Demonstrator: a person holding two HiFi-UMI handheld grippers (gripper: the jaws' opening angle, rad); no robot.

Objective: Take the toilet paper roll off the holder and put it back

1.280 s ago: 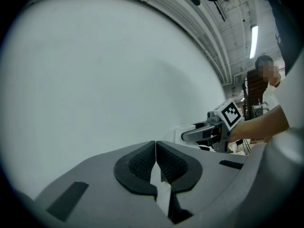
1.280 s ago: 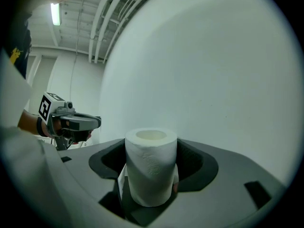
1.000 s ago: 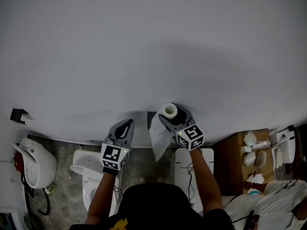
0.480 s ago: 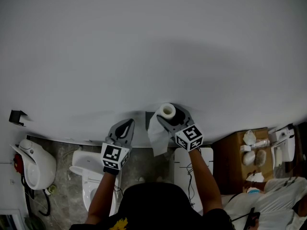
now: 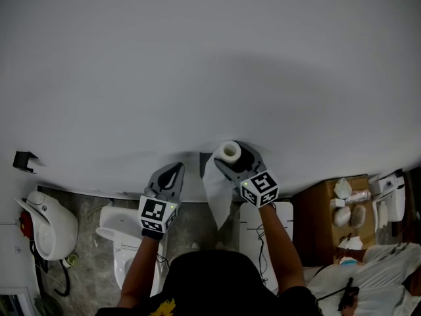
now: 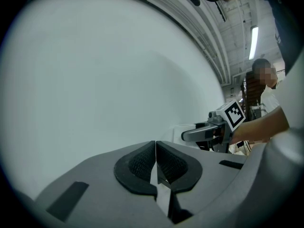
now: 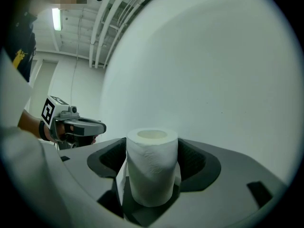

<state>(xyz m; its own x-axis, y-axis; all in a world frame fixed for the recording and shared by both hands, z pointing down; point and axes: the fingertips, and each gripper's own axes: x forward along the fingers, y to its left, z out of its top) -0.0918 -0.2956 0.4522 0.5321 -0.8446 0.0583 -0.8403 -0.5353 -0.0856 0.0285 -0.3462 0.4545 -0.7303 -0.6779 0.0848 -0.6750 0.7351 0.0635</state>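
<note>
While I face the wall (image 5: 210, 64), head view: left hand-held gripper (image 5: 172, 172) is level, nose toward the wall, nothing in it. Right hand-held gripper (image 5: 231, 157) sits beside it, also level, with the toilet paper roll (image 5: 229, 151) between its jaws, core end facing up at the camera. A loose sheet (image 5: 217, 193) hangs off the roll, down past the jaws. There is a dark fitting (image 5: 204, 160) on the wall just left of the roll; can't tell whether the roll touches it. A toilet (image 5: 122, 242) is on the floor under my left arm.

Left gripper view: jaws pressed together, pads (image 6: 142, 161) meeting on the centre line, nothing between them. Bare wall ahead. My right gripper shows at the right edge, marker cube (image 6: 233, 114) on top.

Right gripper view: the roll stands upright between the jaws, close to the wall. These jaws have just been opening a bit. From what I can see, both pads (image 7: 192, 158) lie against the roll's sides, so I read it as pinched. The sheet trails down on the left side of the roll. My left gripper is visible at the left edge.
</note>
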